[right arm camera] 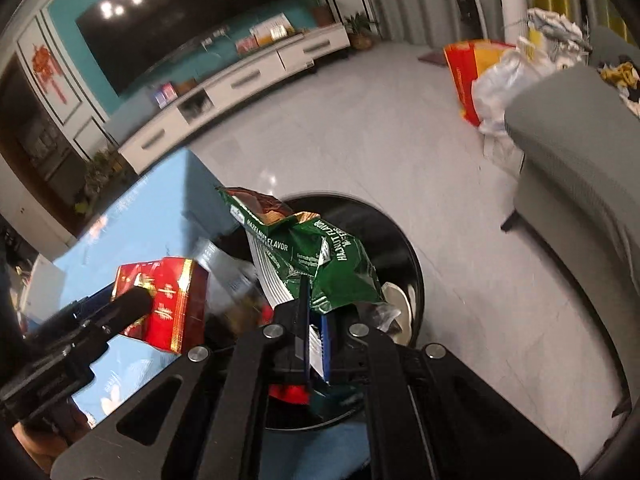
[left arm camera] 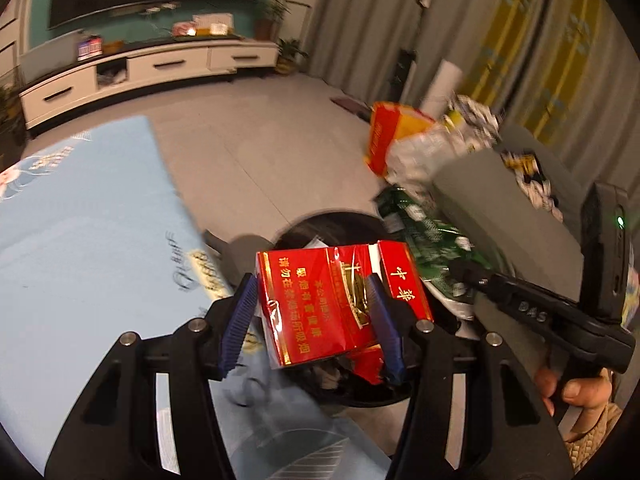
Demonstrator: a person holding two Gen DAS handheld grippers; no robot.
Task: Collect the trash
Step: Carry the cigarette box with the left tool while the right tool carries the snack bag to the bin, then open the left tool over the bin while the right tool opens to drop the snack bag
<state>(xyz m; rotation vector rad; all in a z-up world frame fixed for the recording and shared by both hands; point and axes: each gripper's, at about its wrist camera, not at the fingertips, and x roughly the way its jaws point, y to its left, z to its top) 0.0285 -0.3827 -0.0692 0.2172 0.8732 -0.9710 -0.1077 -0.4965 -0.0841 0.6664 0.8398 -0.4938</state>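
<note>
Left gripper point(left arm camera: 312, 320) clamps the red cigarette carton point(left arm camera: 320, 304), right gripper point(right arm camera: 314, 332) pinches the green snack bag point(right arm camera: 316, 260); centre both over the black bin point(right arm camera: 400, 248) at mid-frame before letting go.

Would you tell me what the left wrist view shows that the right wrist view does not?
Only the left wrist view shows the left gripper clamping the red cigarette pack face-on.
Only the right wrist view shows the right gripper pinching the green wrapper, its "hazelnut flavor" print readable.
Both show pack, wrapper and black bin beneath.
</note>
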